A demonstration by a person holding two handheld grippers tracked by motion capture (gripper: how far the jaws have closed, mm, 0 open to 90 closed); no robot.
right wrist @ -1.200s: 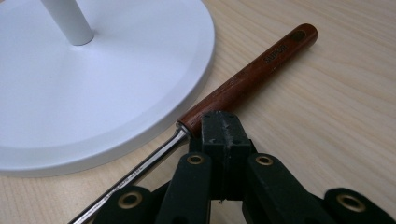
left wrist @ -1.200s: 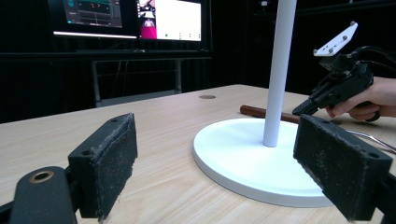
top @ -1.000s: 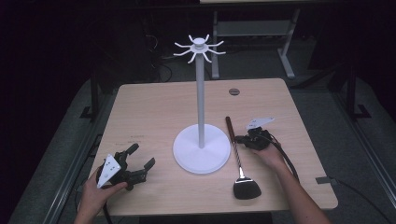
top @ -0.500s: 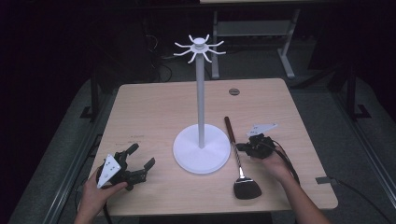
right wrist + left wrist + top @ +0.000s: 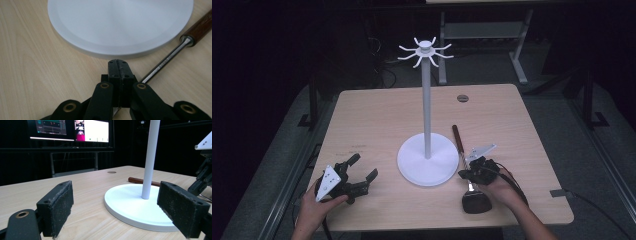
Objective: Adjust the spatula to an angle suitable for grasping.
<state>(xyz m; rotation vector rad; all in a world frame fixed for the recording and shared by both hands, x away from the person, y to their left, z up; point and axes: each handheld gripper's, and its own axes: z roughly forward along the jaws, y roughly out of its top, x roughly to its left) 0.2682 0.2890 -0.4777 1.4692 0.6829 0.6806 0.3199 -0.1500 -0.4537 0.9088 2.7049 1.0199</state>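
Right gripper [image 5: 119, 65] jaws closed, empty | spatula [image 5: 172, 53] just beside | left gripper [image 5: 125, 212] agape

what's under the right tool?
The right tool, jaws shut, sits over the utensil's metal shaft. Wooden handle and dark head show; the stretch beneath the tool is covered.

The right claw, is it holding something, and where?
Yes. The right claw is shut on the ladle, gripping its metal shaft, between the wooden handle and the black bowl.

A stand [image 5: 428, 160] stood mid-table [image 5: 377, 115]; a utensil [image 5: 464, 165] lay just right of its base, its head nearer the front edge.
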